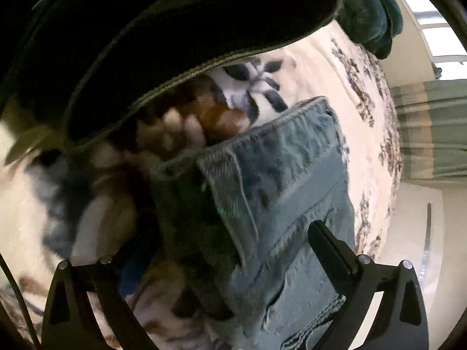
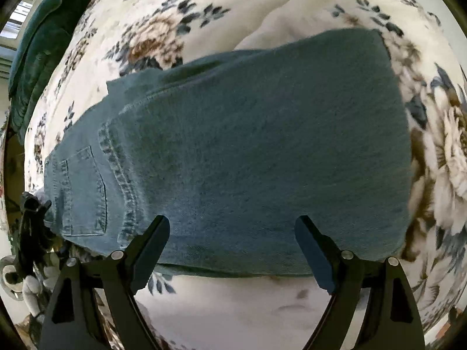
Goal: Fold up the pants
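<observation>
The blue jeans [image 2: 248, 145] lie folded into a broad block on a floral bedspread [image 2: 204, 5], with a back pocket [image 2: 84, 192] showing at the left end. My right gripper [image 2: 233, 221] hangs open above the near edge of the jeans, nothing between its fingers. In the blurred left wrist view, a frayed, ripped part of the jeans [image 1: 286, 189] with a stitched hem lies below my left gripper [image 1: 210, 248]. Its jaws stand wide open, off the cloth.
Dark cloth with a ribbed edge [image 1: 175, 29] fills the top of the left wrist view, close to the lens. A green pillow [image 2: 43, 43] lies at the bed's far corner. A curtain [image 1: 432, 131] and a window are beyond the bed. A dark stand-like object [image 2: 32, 218] is at the left bed edge.
</observation>
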Motion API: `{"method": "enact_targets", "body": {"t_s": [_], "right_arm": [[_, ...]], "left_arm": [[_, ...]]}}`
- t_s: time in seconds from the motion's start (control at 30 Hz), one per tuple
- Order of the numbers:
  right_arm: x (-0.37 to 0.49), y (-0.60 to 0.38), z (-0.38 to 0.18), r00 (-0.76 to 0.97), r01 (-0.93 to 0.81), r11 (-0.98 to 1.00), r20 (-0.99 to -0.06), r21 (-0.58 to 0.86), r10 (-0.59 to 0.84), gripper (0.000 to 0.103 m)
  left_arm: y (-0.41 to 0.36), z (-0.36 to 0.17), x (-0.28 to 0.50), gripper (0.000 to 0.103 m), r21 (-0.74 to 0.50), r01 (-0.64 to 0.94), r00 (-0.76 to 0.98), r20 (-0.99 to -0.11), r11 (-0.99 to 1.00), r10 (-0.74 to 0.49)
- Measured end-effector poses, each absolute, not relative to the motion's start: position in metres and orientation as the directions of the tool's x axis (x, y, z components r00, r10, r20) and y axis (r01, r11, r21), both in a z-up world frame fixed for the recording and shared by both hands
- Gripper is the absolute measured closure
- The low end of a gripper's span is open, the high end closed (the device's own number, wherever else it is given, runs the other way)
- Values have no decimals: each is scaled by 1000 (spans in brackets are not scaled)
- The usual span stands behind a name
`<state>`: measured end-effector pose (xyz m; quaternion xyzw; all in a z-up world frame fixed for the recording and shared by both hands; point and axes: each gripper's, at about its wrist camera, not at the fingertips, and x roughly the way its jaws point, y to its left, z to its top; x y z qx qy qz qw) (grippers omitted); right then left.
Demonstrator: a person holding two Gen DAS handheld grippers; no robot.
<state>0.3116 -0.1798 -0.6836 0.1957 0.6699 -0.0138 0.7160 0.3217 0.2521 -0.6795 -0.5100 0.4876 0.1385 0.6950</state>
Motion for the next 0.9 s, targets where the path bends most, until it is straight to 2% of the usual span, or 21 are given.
{"method": "enact_targets", "body": {"t_s": [0.07,0.1,0.17,0.23,0.33,0.43,0.67,0.9], "right_arm": [[311,-178,-688,93,287,921,-965,262,246,14],[310,-177,-689,90,287,922,-965,261,245,14],[309,-177,-690,87,287,923,-966,257,242,14],[310,-177,-690,88,285,924,-967,256,241,14],[308,-180,-689,90,284,925,-967,253,237,14],[308,-184,-687,96,287,925,-968,249,231,14],[307,-196,-675,133,296,920,-965,256,226,14],[305,-224,-654,195,326,904,-956,275,220,14]], "left_arm": [[258,-681,323,2,-596,-684,519,-803,420,-294],[259,-680,324,7,-602,-681,532,-798,417,-283],[263,-674,324,20,-618,-668,563,-784,415,-260],[264,-670,324,45,-629,-650,585,-772,426,-248],[264,-667,323,64,-623,-630,587,-773,465,-240],[258,-654,322,70,-612,-596,601,-769,520,-217],[227,-600,326,73,-626,-475,670,-713,618,-207],[137,-530,331,75,-664,-249,709,-621,705,-335]]}}
